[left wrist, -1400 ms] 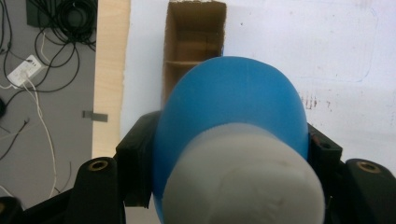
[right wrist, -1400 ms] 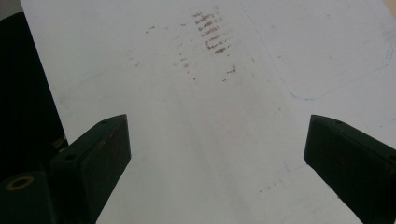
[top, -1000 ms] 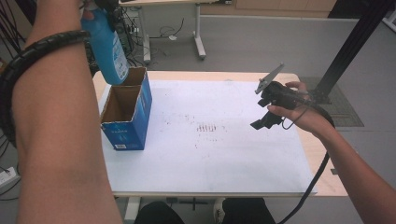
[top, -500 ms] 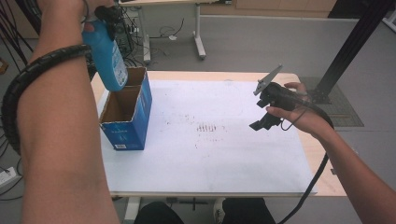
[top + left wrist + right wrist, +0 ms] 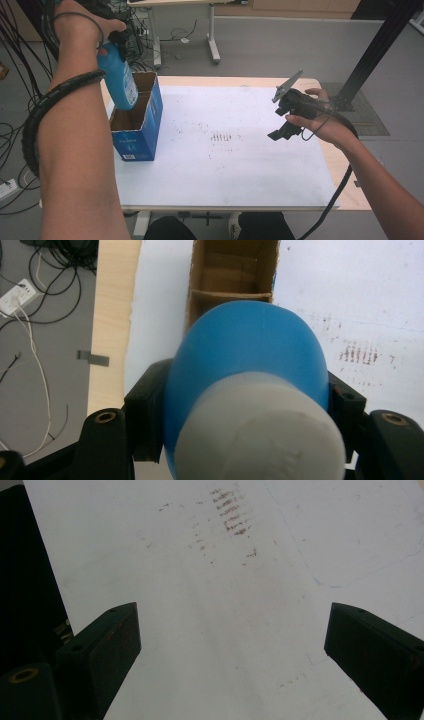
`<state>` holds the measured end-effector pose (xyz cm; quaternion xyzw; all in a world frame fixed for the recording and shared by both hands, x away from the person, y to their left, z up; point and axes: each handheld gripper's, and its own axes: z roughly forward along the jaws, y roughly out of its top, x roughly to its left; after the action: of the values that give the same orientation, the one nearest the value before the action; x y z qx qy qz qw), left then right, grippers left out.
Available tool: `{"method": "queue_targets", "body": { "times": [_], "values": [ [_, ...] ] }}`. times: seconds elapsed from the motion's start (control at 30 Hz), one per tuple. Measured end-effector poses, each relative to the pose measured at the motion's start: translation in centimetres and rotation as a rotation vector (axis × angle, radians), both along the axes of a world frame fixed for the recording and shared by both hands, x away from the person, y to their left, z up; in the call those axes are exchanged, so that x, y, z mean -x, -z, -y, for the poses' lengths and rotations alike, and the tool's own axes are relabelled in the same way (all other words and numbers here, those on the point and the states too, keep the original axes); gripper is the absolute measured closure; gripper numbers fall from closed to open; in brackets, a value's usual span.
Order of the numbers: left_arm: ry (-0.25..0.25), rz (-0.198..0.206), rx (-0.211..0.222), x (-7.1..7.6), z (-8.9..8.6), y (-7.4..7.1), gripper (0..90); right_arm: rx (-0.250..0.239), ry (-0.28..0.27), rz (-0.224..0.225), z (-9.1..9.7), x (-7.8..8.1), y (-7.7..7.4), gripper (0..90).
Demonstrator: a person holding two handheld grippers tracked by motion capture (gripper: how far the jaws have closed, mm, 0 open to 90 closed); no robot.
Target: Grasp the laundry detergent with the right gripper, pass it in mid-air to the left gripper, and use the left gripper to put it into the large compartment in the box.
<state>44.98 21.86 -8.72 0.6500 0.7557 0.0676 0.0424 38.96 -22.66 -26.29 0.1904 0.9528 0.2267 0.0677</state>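
A blue bottle (image 5: 118,76) with a white cap (image 5: 260,435) hangs upright over the open blue cardboard box (image 5: 137,131) at the table's left. Its base is just at the box's rim. My left gripper (image 5: 111,44) is shut on the bottle near its top, with the black jaws pressing both sides of the bottle (image 5: 245,355). The brown inside of the box (image 5: 232,270), with a divider, lies straight below. Over the right side of the table, my right gripper (image 5: 277,122) is held open and nothing is between its jaws (image 5: 232,635).
A white sheet (image 5: 225,170) with dark smudge marks (image 5: 222,136) covers the wooden table (image 5: 345,195). Cables lie on the floor (image 5: 10,135) to the left. A black post (image 5: 372,55) and other table legs stand beyond the far edge.
My left hand has come down with the blue bottle, bringing its base to the box's opening. The right gripper has stayed where it was.
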Motion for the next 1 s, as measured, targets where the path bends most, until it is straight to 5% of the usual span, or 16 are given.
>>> {"method": "queue_targets", "body": {
  "times": [1.0],
  "values": [
    [0.024, -0.037, 0.009, -0.3, -1.1, 10.2, 36.1, 0.025, 0.022, 0.003, 0.5, -0.1, 0.6, 7.9]
  ]
}}
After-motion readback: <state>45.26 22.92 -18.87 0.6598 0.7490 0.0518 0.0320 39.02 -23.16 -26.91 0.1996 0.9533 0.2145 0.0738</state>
